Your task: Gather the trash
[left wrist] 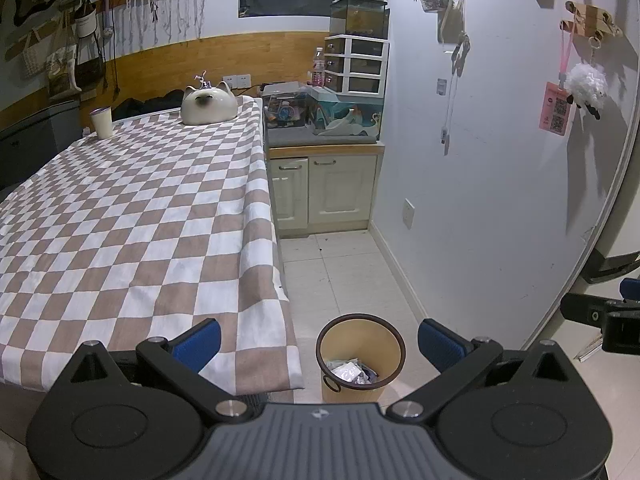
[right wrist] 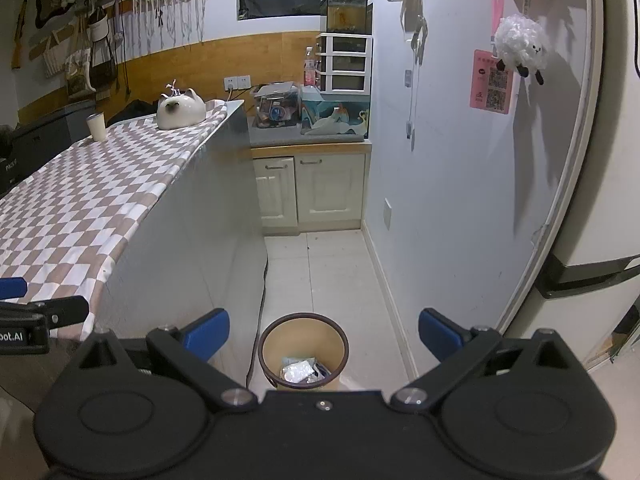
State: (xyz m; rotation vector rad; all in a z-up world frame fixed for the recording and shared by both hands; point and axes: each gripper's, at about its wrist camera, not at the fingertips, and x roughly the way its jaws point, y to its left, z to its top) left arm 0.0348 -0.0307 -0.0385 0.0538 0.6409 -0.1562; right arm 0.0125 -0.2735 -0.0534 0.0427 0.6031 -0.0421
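A tan waste bin (left wrist: 360, 354) with a dark rim stands on the tiled floor by the table's corner, with crumpled wrappers (left wrist: 350, 372) inside. It also shows in the right wrist view (right wrist: 303, 350) with the wrappers (right wrist: 300, 370) at its bottom. My left gripper (left wrist: 320, 344) is open and empty, held above the bin and the table's near corner. My right gripper (right wrist: 323, 334) is open and empty, above the bin. The right gripper's black body shows at the far right of the left wrist view (left wrist: 608, 316).
A table with a brown and white checked cloth (left wrist: 132, 220) fills the left. On it stand a white cat-shaped pot (left wrist: 208, 104) and a white cup (left wrist: 102, 122) at the far end. Cream cabinets (left wrist: 324, 188) close the aisle; a white wall (left wrist: 500, 160) runs on the right.
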